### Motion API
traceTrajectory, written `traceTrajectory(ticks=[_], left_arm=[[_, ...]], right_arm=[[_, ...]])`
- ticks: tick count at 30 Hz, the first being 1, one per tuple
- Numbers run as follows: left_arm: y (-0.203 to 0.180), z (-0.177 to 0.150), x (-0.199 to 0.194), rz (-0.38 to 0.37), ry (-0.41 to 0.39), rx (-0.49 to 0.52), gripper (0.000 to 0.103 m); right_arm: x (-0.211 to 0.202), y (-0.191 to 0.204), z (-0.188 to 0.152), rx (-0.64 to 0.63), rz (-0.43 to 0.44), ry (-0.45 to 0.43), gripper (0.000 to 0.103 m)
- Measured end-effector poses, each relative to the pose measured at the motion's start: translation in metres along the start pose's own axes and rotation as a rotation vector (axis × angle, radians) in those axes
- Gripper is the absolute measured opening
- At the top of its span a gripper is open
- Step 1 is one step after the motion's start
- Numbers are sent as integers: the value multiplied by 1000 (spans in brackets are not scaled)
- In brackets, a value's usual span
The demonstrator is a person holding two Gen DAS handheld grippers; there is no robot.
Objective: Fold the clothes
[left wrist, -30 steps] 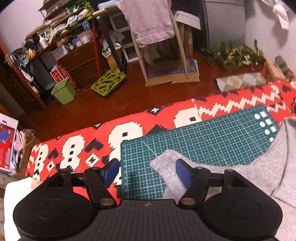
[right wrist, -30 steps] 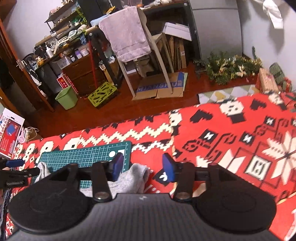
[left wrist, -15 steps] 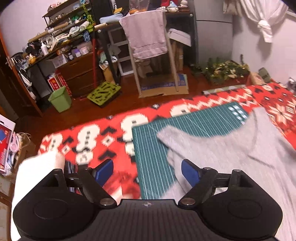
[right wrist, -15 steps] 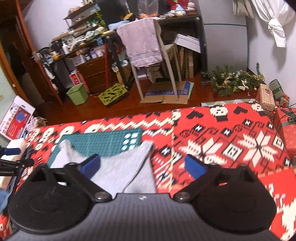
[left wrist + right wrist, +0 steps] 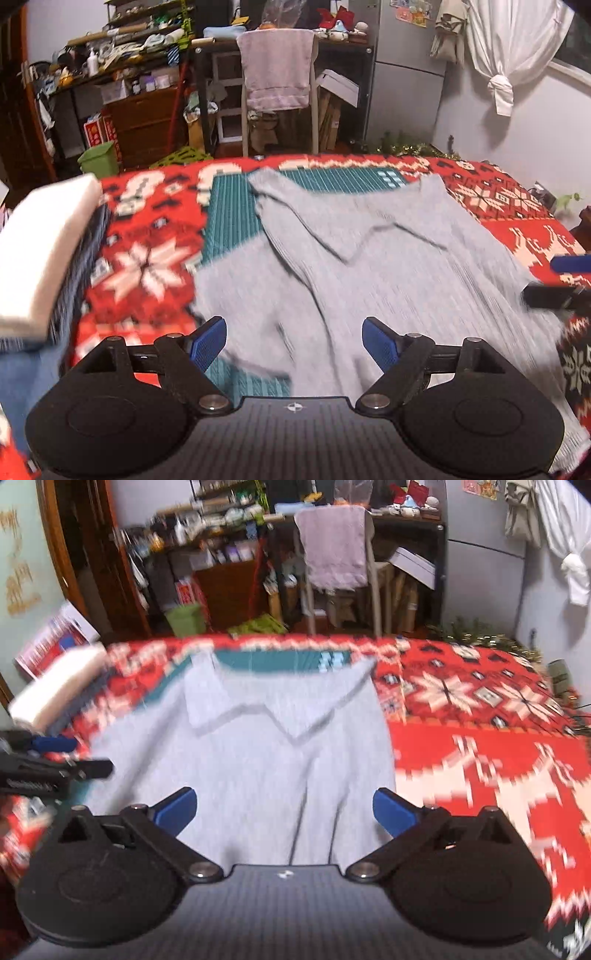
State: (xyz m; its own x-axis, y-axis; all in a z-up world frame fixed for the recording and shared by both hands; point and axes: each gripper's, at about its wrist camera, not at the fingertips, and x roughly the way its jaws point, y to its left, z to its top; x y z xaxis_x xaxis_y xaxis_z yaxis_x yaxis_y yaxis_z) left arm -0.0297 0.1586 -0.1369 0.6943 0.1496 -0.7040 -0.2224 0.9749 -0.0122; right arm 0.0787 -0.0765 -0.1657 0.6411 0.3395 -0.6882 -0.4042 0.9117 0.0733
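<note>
Grey sweater (image 5: pixel 388 258) lies ahead of my L gripper (image 5: pixel 294 341) & R gripper (image 5: pixel 284 810); both jaws wide apart, holding nothing.

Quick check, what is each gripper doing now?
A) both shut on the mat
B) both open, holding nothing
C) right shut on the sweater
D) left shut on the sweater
B: the left gripper and right gripper both stand wide open above the grey sweater, with nothing between the fingers.
</note>
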Motion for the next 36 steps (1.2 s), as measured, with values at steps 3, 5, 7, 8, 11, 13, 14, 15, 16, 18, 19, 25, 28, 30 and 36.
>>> traceTrajectory(ticks=[3,5,7,8,11,13,14,15,16,18,19,25,28,30,36], left_arm=[[-14,-12,-2,-13,27,44,80],[-23,-18,-1,-25,48,80,81],[-29,-26,1,-19,59,95,81],[-31,-30,3,-13,65,95,82],[-30,-36,8,-3,81,62,91],[-27,-39,11,-1,83,25,95],[-26,-39,11,-3,82,16,97],[-26,-39,12,-2,80,20,99],[-26,-40,13,1,78,20,102],[-26,-42,14,5,70,14,103],[-26,-42,13,6,64,16,103],[-25,-43,13,3,48,20,103],[-25,-44,12,0,42,25,103],[-24,-45,12,-6,36,30,103],[-22,-45,12,-31,32,52,103]], right_arm=[[-3,18,-24,-35,-35,-11,103],[-2,24,-33,-20,-29,-12,103],[1,29,-42,6,-33,-7,103],[3,29,-44,21,-47,0,103],[11,32,-47,31,-114,27,103],[11,35,-50,26,-130,12,103],[10,35,-51,33,-135,4,103],[10,36,-52,40,-140,-5,103],[9,37,-53,45,-146,-14,103],[10,36,-53,49,-148,-22,103],[11,36,-53,53,-150,-23,103],[13,36,-51,50,-155,-22,103],[14,35,-51,46,-150,-24,103],[14,34,-52,43,-147,-27,103],[13,33,-53,39,-137,-35,103]])
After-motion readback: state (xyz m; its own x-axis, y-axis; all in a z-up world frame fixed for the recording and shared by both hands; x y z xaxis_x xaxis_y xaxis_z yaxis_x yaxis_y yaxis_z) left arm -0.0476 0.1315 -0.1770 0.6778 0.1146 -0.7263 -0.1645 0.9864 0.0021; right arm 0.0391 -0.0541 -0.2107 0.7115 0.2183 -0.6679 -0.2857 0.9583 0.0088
